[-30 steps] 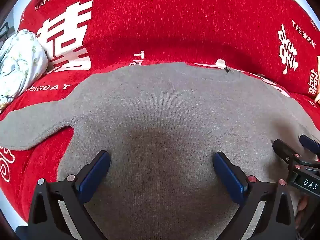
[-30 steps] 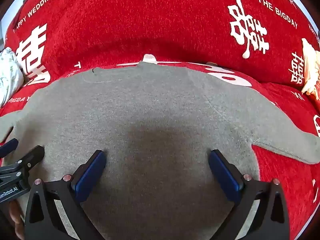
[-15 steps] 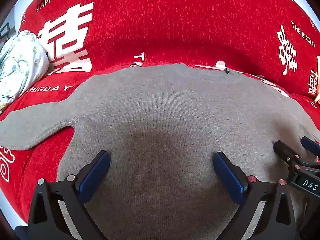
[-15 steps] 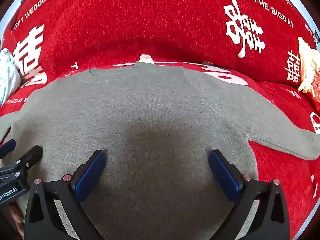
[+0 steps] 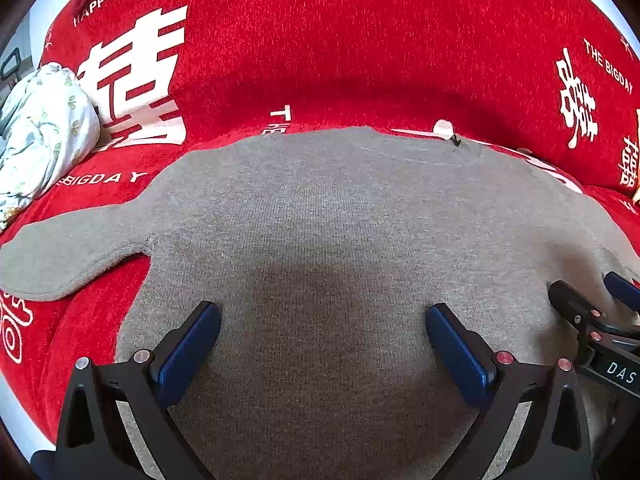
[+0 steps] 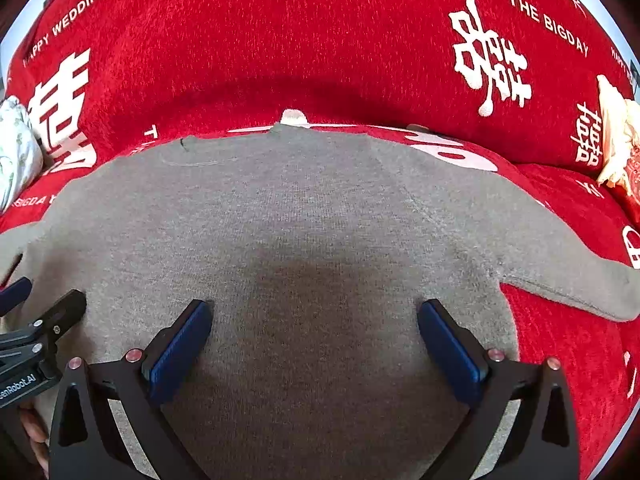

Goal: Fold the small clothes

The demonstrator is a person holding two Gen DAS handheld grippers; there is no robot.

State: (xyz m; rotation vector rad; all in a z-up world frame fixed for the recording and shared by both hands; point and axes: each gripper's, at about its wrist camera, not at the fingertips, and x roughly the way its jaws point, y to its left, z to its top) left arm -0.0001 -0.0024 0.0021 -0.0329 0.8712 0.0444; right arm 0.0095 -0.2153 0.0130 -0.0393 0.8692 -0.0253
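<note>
Two grippers, left and right, hang side by side over the lower body of a grey sweater, fingers wide apart and holding nothing. The sweater lies flat on a red sofa cover, neck at 12 o'clock, sleeves at 9 and 3 o'clock, apparently spread ready for folding.

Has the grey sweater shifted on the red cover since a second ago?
No. The grey sweater lies spread as before: its neckline sits at the same white print on the red cover, its left sleeve unchanged.
</note>
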